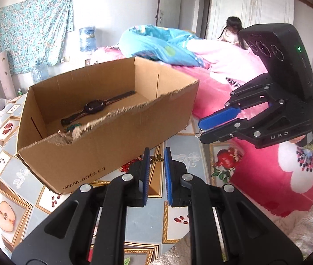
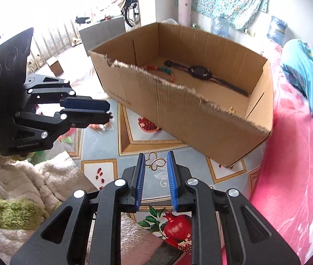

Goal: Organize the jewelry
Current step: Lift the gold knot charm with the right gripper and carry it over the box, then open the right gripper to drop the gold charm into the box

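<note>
An open cardboard box (image 1: 103, 145) (image 2: 200, 119) with a torn front edge stands on the patterned table. Inside lie a black watch (image 1: 94, 107) (image 2: 199, 71), a coloured bead string (image 2: 161, 69) (image 1: 73, 127) and a small gold piece (image 2: 231, 110). My right gripper (image 2: 156, 162) is held above the table, its blue pads (image 2: 141, 172) closed on a gold butterfly-shaped piece (image 2: 155, 161); in the left wrist view it (image 1: 201, 129) shows a small ring at its tips. My left gripper (image 1: 156, 158) (image 2: 109, 110) hovers in front of the box, pads narrowly apart, with a gold trinket (image 1: 156, 159) seen between them.
The table has a fruit-print cloth (image 2: 103, 145). A pink floral blanket (image 2: 300, 154) (image 1: 278, 172) lies to the right, a fluffy white cloth (image 2: 24, 176) to the left. Water bottles (image 2: 276, 29) stand by the far wall, and a person (image 1: 233, 28) is behind the bed.
</note>
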The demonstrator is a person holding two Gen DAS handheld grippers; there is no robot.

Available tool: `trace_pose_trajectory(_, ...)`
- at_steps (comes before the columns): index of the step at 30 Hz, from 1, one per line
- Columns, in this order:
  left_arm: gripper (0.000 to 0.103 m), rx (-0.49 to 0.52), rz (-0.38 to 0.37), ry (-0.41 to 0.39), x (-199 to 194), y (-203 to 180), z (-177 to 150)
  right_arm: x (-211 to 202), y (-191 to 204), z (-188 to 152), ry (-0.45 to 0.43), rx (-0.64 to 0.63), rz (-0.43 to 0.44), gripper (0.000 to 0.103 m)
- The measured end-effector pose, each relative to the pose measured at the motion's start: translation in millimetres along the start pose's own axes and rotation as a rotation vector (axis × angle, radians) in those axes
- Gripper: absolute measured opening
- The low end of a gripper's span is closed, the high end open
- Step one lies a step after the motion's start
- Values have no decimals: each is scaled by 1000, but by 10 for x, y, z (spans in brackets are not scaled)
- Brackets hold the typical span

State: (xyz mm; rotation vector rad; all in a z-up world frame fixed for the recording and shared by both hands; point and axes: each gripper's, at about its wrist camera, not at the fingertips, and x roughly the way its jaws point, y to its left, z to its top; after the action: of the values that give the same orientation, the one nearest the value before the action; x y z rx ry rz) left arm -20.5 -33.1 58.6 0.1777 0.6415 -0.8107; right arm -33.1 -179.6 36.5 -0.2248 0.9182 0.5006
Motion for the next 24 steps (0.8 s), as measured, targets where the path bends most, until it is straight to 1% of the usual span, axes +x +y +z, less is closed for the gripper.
trace_pose_trajectory(3, 12, -23, -30, -50, -214, 92, 215, -288, -13, 167, -80, -10, -4, 20)
trace_pose_trajectory(6, 12, -56, -42, -83, -324, 243, 466, -464, -99, 392, -139, -13, -4, 20)
trace_pose_trajectory(7, 12, -64, -41, -86, -325, 310, 553, -486, -144, 467, -148, -14, -5, 20)
trace_pose_trajectory(9, 12, -55, -5, -61, -239, 412, 744, -435, -287, 643, -141, -7, 4, 20)
trace_pose_trajectory(11, 11, -42, 29, -12, -86, 513, 939, -328, -416, 806, -103, 6, 32, 20)
trace_pose_trajectory(14, 12, -46, 5, 104, 292, 697, 1247, -61, -616, 1019, -10, 26, 66, 20)
trace_pose_trajectory(17, 11, -51, -4, 253, 813, 853, 1504, 268, -726, 1128, 100, 34, 80, 20)
trace_pose_trajectory(21, 11, -60, -22, 432, 1428, 986, 1662, 644, -790, 1127, 217, 37, 88, 20)
trace_pose_trajectory(24, 11, -58, -20, 522, 1758, 1020, 1668, 811, -820, 1096, 270, 28, 87, 20)
